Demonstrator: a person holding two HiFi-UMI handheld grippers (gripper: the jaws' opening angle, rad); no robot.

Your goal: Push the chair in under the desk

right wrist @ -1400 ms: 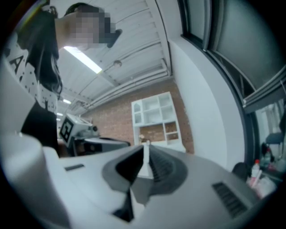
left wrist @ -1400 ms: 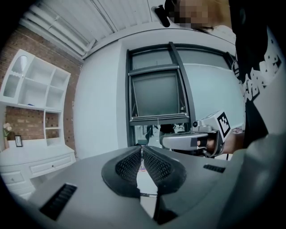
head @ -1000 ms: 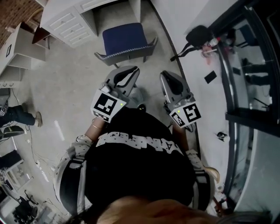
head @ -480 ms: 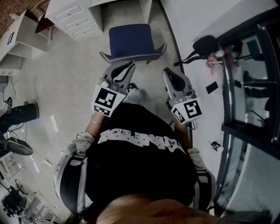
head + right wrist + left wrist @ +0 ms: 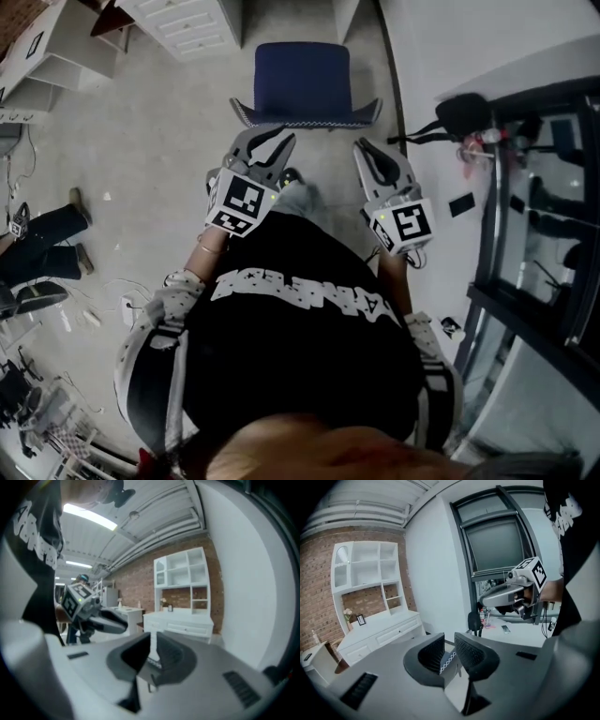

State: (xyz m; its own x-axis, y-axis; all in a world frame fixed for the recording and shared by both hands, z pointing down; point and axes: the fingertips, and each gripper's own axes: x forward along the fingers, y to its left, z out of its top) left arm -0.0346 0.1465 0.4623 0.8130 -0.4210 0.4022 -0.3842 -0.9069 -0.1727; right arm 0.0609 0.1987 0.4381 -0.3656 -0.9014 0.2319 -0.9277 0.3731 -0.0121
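Observation:
The chair (image 5: 302,77) has a blue seat and a grey backrest (image 5: 306,114) and faces the white desk (image 5: 187,21) at the top of the head view. My left gripper (image 5: 272,142) hovers just behind the backrest's left part. Its jaws are opening, a small gap shows, and nothing is between them. In the left gripper view (image 5: 449,651) a strip of the chair shows through that gap. My right gripper (image 5: 366,150) is shut and empty, behind the backrest's right end. The right gripper view (image 5: 153,651) looks at the desk (image 5: 180,623).
A white shelf unit (image 5: 42,61) stands at the upper left. A person's legs (image 5: 37,242) and cables lie on the floor at the left. A black lamp-like arm (image 5: 459,114) and a black-framed glass rack (image 5: 539,187) line the right side along a white wall.
Both grippers and the person have moved forward, closer to the chair's backrest. The left gripper's jaws have parted a little; the right gripper's have stayed together.

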